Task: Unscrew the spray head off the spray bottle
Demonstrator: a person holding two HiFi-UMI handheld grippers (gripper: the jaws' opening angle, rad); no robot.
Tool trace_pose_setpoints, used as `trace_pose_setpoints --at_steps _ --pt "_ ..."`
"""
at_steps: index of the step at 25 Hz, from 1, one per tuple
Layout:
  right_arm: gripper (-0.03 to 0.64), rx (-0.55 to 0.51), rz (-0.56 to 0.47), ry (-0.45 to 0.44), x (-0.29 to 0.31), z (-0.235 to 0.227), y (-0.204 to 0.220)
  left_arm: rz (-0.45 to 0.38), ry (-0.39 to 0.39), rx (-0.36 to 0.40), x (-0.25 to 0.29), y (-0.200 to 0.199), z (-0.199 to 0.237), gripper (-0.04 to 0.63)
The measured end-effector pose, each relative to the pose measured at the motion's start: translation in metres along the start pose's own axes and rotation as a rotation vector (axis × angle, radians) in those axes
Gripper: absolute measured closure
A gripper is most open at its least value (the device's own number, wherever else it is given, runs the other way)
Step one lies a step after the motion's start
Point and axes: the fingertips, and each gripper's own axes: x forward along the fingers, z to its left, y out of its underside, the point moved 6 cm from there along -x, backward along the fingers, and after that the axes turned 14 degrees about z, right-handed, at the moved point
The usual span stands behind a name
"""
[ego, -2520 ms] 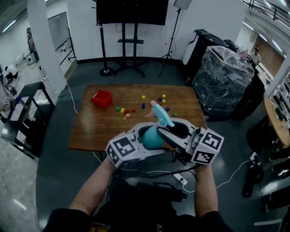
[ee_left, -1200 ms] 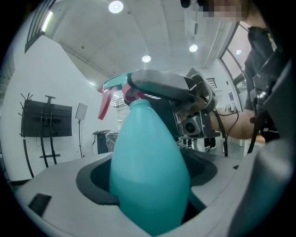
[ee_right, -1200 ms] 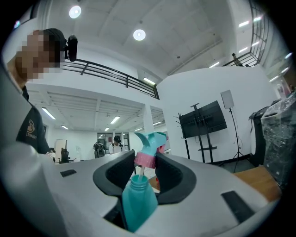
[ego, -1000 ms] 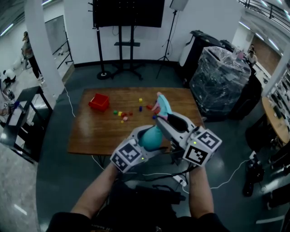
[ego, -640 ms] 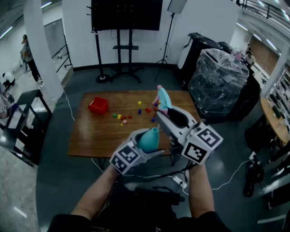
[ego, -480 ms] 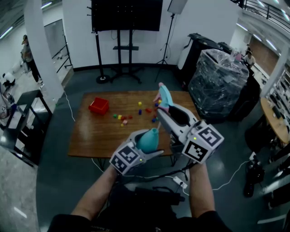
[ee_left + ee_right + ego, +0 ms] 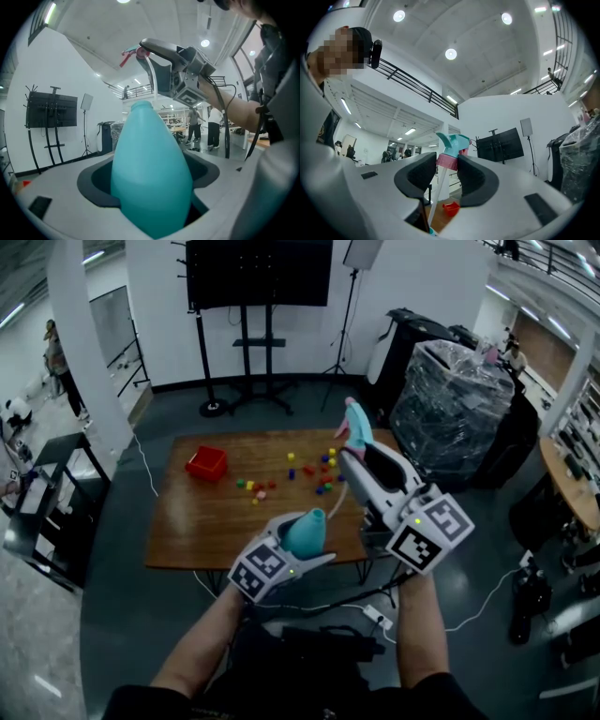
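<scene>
Unscrewing looks done: the right gripper (image 7: 446,164) clamps the spray head (image 7: 452,142) by its pink collar, far-right of the bottle (image 7: 306,532) gripped in the left gripper (image 7: 153,185) (dip tube (image 7: 330,495) perhaps still inside), so raise it clear next.

I've got the spray bottle (image 7: 305,532) clamped in the left tongs (image 7: 302,545). It is a smooth teal teardrop body, neck-up and leaning slightly, its neck bare with no cap on it. The spray head (image 7: 354,418) is off it and sits higher and to the right, pinched at its pink collar (image 7: 446,161) between the pads of the right tongs (image 7: 356,451). Its body is teal with a pink trigger (image 7: 125,60), nozzle end uppermost. A thin white dip tube (image 7: 435,190) hangs from the collar and slants down toward the bottle's neck. I can't tell whether the tube's tip is inside the opening or just beside it.
</scene>
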Motion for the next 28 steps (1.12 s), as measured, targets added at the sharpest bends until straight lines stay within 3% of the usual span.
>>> trace_pose_setpoints --at_steps 7,14,24,28 --pt "0.465 0.006 -0.016 0.032 -0.006 -0.005 0.005 -0.007 -0.028 -0.018 -0.004 -0.002 0.007 0.170" --pt "0.466 0.010 0.040 0.081 -0.012 -0.013 0.030 -0.041 -0.075 -0.062 -0.013 -0.014 0.017 0.170" --pt "0.468 0.045 0.106 0.138 -0.017 -0.023 0.070 -0.066 -0.125 -0.055 -0.026 -0.035 0.030 0.169" --pt "0.468 0.065 0.087 0.132 -0.022 -0.021 0.079 -0.067 -0.129 -0.057 -0.028 -0.039 0.029 0.169"
